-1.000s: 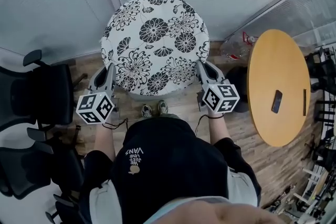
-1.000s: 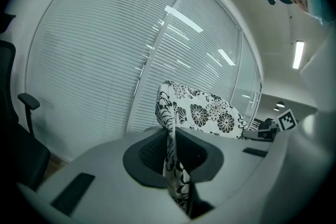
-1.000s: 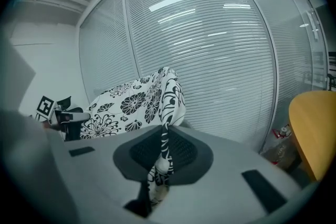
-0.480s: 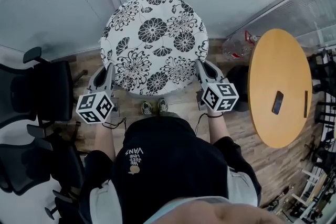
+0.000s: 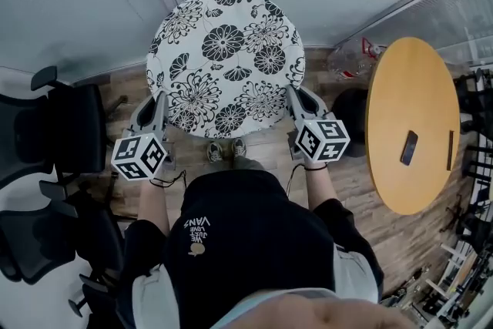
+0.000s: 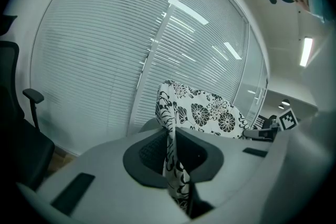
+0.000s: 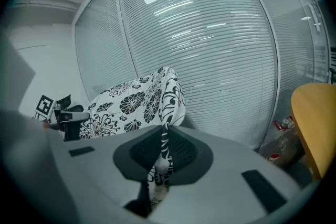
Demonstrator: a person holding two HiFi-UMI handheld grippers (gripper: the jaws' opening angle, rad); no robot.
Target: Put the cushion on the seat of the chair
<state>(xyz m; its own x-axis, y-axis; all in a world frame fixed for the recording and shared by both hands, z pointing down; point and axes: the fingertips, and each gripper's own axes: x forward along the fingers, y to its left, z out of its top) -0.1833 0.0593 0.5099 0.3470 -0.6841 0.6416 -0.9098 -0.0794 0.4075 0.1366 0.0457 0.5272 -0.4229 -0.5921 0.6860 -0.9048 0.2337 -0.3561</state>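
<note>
Black-and-white floral fabric nipped in both tools: left gripper (image 5: 160,108) clamped tight on the rim of the cushion (image 5: 225,62) at roughly 8 o'clock of the round disc, right gripper (image 5: 294,98) clamped tight on the rim at roughly 4 o'clock, a fold of cloth squeezed between each pair of pads. Held out flat at 12 o'clock from the person, shoes (image 5: 225,153) just showing under the near edge at 6 o'clock. Round wooden table (image 5: 412,88) well apart at 3 o'clock, black office chairs (image 5: 69,135) at 8 to 9 o'clock. Target seat not plainly seen: probably hidden beneath the disc, hinted at only by a grey curve (image 6: 143,126) behind the fabric in the left gripper view. Judged as the carrying-and-lining-up step, placement not yet done. Next: lower both sides together, keep the disc level and centred over the seat, then part the jaws and draw back toward 6 o'clock without dragging the rim.
</note>
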